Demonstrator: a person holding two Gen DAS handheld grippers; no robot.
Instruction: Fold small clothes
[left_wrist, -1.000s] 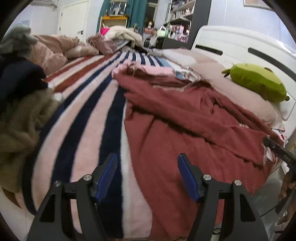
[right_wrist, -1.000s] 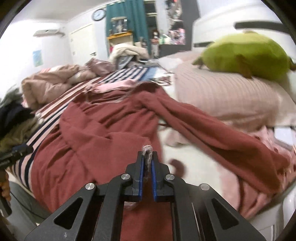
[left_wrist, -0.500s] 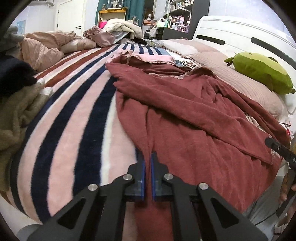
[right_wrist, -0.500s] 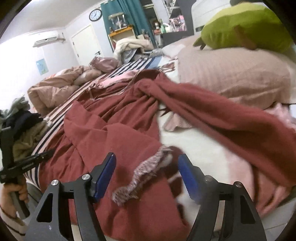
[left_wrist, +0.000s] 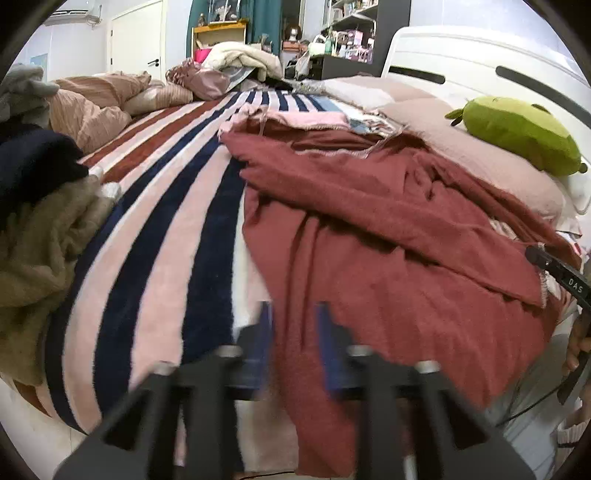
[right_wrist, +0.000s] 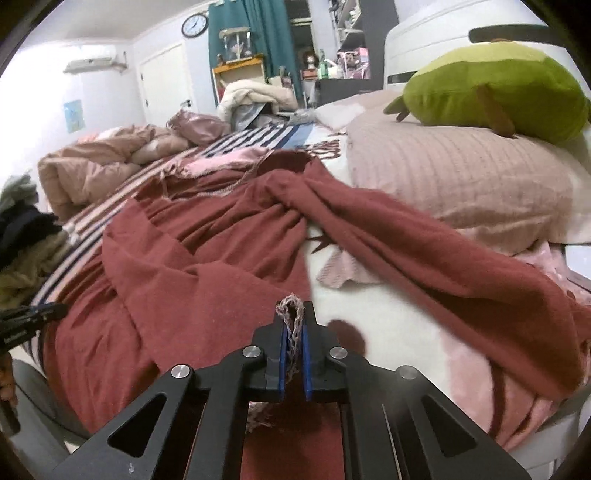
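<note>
Fringe (right_wrist: 291, 325) of the soft, limp red garment (left_wrist: 369, 229) is clamped by the right hand-held gripper (right_wrist: 293, 354) at the bed's near edge; the left hand-held gripper (left_wrist: 293, 347) is opening astride its hem.

Left wrist view: low at the bed's near edge, facing the headboard (left_wrist: 461, 55); its foreground seems motion-blurred.
Right wrist view: close over the red garment (right_wrist: 207, 266), facing the pillow (right_wrist: 461, 177).
Shared: garment, green plush toy (left_wrist: 517, 133).

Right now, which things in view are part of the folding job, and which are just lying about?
In the job:
- red garment, spread on the bed
- its frayed edge, clamped in the right gripper
- left gripper, jaws opening at the garment's near edge

Lying about:
- green plush toy
- pink pillow
- striped blanket
- clothes heap
- bunched duvet
</note>
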